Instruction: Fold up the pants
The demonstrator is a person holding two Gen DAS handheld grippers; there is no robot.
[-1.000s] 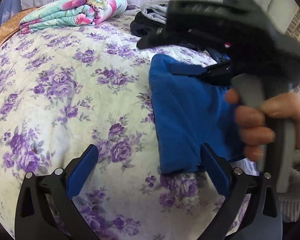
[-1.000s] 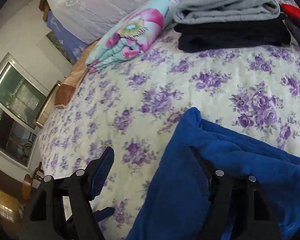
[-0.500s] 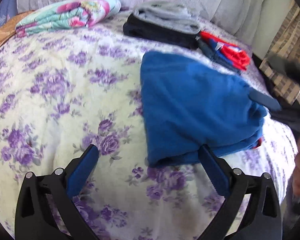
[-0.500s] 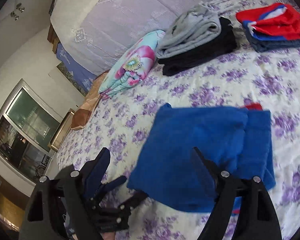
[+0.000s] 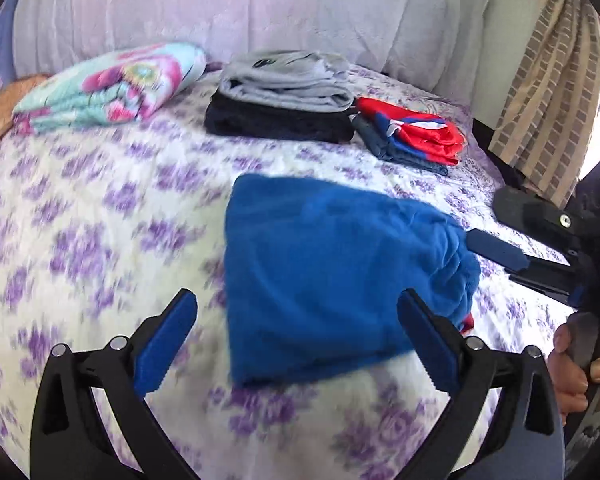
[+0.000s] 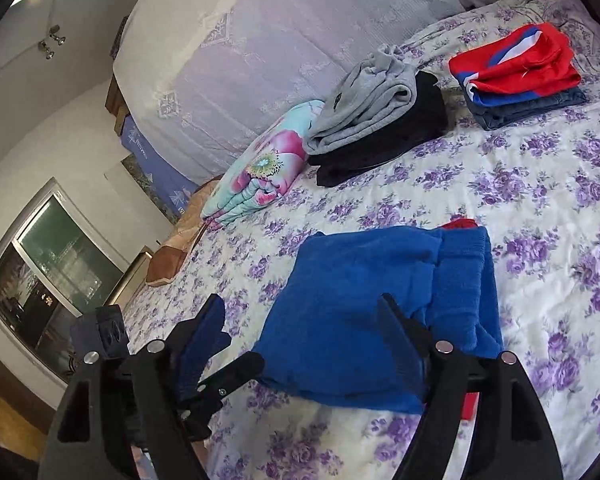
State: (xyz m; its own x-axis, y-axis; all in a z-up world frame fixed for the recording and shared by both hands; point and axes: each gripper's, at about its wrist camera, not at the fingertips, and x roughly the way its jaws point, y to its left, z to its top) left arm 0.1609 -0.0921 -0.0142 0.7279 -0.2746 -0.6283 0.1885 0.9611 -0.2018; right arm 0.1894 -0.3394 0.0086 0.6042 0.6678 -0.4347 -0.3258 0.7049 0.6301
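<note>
On the floral bedspread: blue pants lie folded. Left gripper and right gripper wide open, empty. Likely next: stack at twelve o'clock.

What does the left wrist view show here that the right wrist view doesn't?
Only the left wrist view shows the checked curtain and a hand gripping the right gripper's handle. Only the right wrist view shows the window and the wall hooks. Both show the folded blue pants on the floral bedspread, the grey and black stack, the red and blue stack and the floral blanket.
</note>
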